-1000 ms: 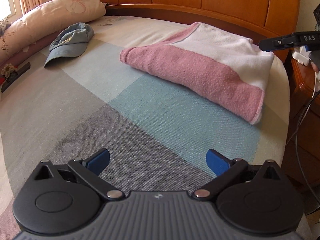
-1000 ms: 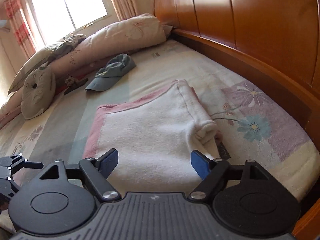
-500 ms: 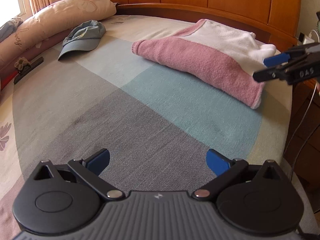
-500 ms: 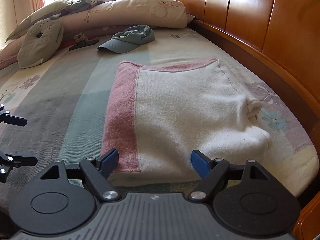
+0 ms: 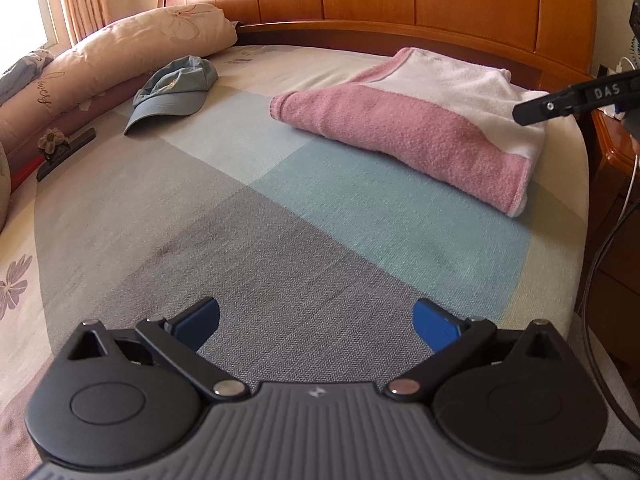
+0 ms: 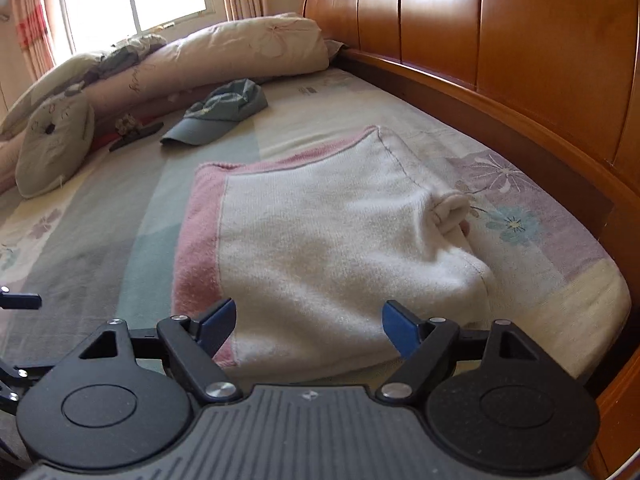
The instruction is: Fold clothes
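1. The folded pink-and-white garment (image 6: 332, 248) lies on the bed (image 5: 280, 264) near the wooden headboard (image 6: 500, 40), close to the bed's near corner. A second ago the right wrist view sat close over its white top; since then that view has swung and pulled back, and now looks along the garment's length.
2. The right hand-held gripper (image 6: 308, 320) hangs just above the garment's near edge, its blue pads spread wide with nothing between them. The left hand-held gripper (image 5: 316, 320) is just as wide apart and empty, over bare grey sheet well apart from the garment; its view has shifted a little sideways since a second ago.
3. Judged from how it lies, the garment is already a compact, layered rectangle, so the fold looks close to done; a small rolled lump (image 6: 452, 208) on the headboard side may want tucking.
4. Edges: the pink border runs along the garment's left side, and the white near edge sits close to the mattress edge.
5. Open room: broad sheet lies left of the garment. A blue cap (image 5: 176, 92) and pillows (image 5: 132, 52) sit far off.
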Motion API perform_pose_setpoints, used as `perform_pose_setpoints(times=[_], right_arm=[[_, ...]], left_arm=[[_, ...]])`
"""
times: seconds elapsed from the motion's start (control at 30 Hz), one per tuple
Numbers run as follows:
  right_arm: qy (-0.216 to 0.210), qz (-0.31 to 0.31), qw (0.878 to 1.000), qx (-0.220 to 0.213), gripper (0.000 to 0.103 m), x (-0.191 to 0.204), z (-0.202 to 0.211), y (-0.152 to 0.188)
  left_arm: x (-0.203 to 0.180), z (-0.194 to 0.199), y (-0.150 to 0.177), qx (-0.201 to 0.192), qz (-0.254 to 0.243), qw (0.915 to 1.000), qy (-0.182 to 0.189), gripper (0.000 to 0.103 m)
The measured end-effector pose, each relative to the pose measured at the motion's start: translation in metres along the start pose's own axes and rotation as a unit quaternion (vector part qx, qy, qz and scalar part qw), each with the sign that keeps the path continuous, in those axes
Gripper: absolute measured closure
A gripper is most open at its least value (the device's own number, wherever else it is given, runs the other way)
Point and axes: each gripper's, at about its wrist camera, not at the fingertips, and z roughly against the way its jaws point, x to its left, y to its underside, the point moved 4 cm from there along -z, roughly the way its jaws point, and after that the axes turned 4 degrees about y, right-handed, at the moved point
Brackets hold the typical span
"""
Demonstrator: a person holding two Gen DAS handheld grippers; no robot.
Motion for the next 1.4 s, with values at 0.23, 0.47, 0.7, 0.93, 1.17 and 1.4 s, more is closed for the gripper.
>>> perform_pose_setpoints(times=[0.23,0.47,0.7,0.93,1.17,1.4], right_arm=[[-0.013,0.014,1.000,0.006,0.016,0.022,-0.021,-0.013],[0.015,0.046,0.998,-0.025,0.005,0.037,-0.044,-0.044],[0.030,0.053,0.998,-0.030,0.004,0.026,-0.060,-0.063],[0.054,0.013,0.998,-0.029,0.004,-0.011,-0.114,-0.100],[0.059,-0.023,0.998,-0.018,0.000,-0.028,-0.125,-0.095],[0.052,-0.006,0.999,-0.017,0.000,-0.018,-0.145,-0.114]], left_arm=[[0.001,-0.003,-0.001,0.004,0.019,0.9998,0.005,0.001],[0.007,-0.004,-0.001,0.008,0.024,0.9997,-0.003,0.001],[0.013,-0.002,0.000,0.009,0.013,0.9997,-0.016,0.001],[0.019,-0.005,-0.004,0.005,0.038,0.9992,-0.011,0.001],[0.030,-0.008,-0.006,0.005,0.051,0.9986,-0.015,0.001],[0.030,-0.009,-0.008,0.001,0.066,0.9977,-0.016,0.001]])
